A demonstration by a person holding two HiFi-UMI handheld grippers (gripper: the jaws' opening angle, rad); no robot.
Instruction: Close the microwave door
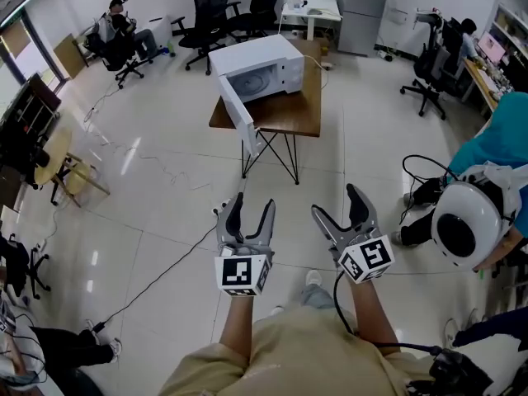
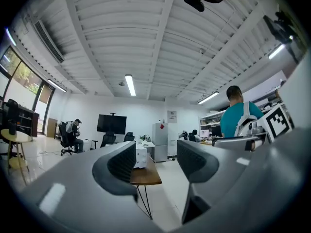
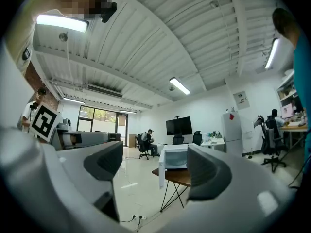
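Office floor, seen from above: you stand well back from a wooden table [image 1: 295,115] on thin black legs, holding both tools out in front of you over bare white tile. The left gripper [image 1: 253,202] has its jaws moderately wide apart with nothing between them; the left gripper view shows only the room beyond the two grey pads [image 2: 121,164]. The right gripper [image 1: 336,200] is likewise parted and empty, its marker cube [image 1: 368,257] turned up toward the head camera. Neither tool touches anything, and both point toward the table. The white microwave [image 1: 257,64] sits on the table's far left portion, its cavity facing you. The microwave door [image 1: 237,114] is swung out wide, hinged on the left side and reaching toward the table's near left corner, past its left edge. In the right gripper view the microwave [image 3: 175,158] appears between the pads with the door [image 3: 161,171] edge-on at its left, above the table [image 3: 179,177]. In the left gripper view only a sliver of the microwave [image 2: 141,157] shows beside the left pad. A thin cable [image 1: 157,277] trails across the floor at your left. Black office chairs [image 1: 206,23] stand behind the table, a seated person [image 1: 115,25] is at the far left of the room, and a person in a teal top [image 1: 503,143] stands at the right edge.
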